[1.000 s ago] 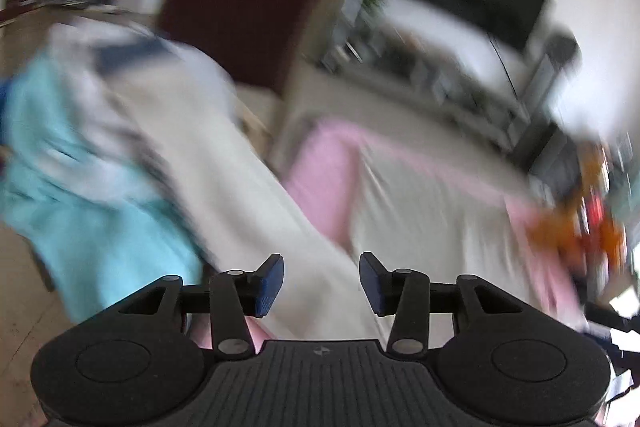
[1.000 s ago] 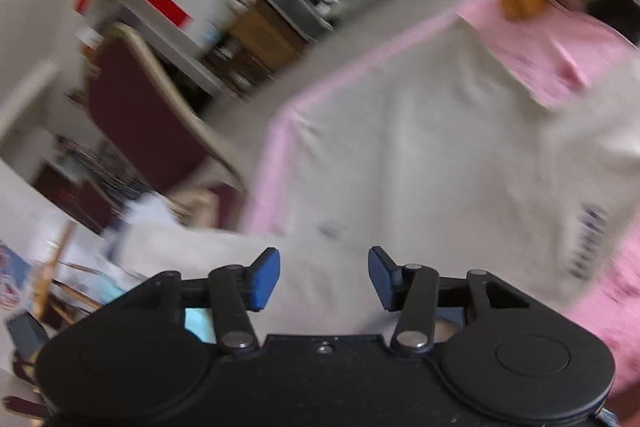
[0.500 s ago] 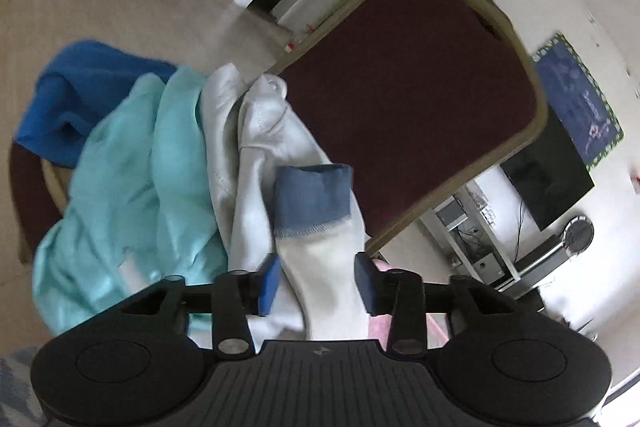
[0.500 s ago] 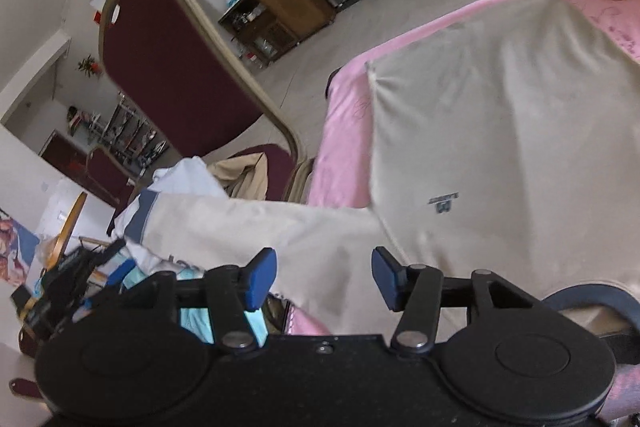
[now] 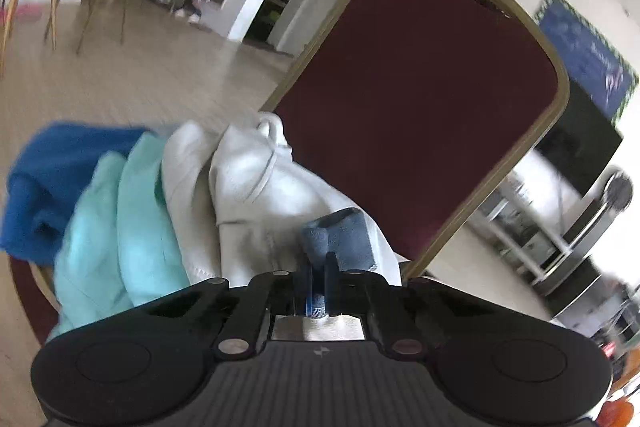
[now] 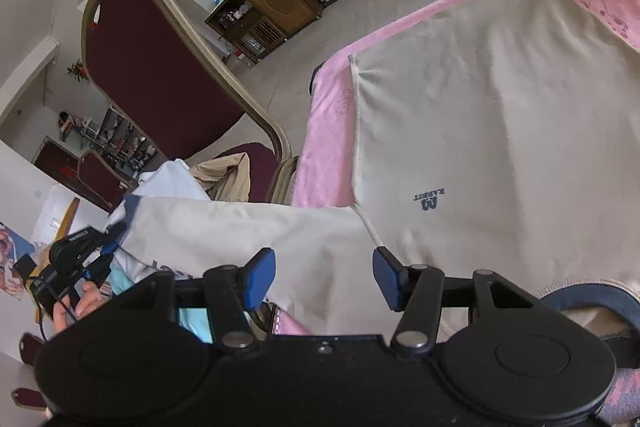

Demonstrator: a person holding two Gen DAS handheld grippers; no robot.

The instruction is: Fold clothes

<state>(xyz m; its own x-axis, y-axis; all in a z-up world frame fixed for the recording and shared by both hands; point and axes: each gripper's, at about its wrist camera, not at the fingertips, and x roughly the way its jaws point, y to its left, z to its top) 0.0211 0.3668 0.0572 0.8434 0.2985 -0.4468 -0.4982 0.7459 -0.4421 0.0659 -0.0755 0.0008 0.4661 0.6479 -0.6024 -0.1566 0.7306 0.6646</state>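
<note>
Beige soft knit long-sleeved shirt (image 6: 500, 131) is spread on the pink cloth ahead of the spread right tongs (image 6: 324, 277). Its blue-grey ribbed cuff (image 5: 344, 239) is pinched by the left tongs (image 5: 318, 281), over the chair pile. Light, limp fabric is judged best gripped at cuffs and hems.

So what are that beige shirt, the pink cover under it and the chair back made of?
Beige shirt: soft matte knit, probably cotton jersey; it lies in gentle creases.
Pink cover: fuzzy, towel-like fleece, judging by its nap.
Chair back: maroon upholstery, fabric or vinyl, I can't tell; gold-painted metal-looking frame.
</note>
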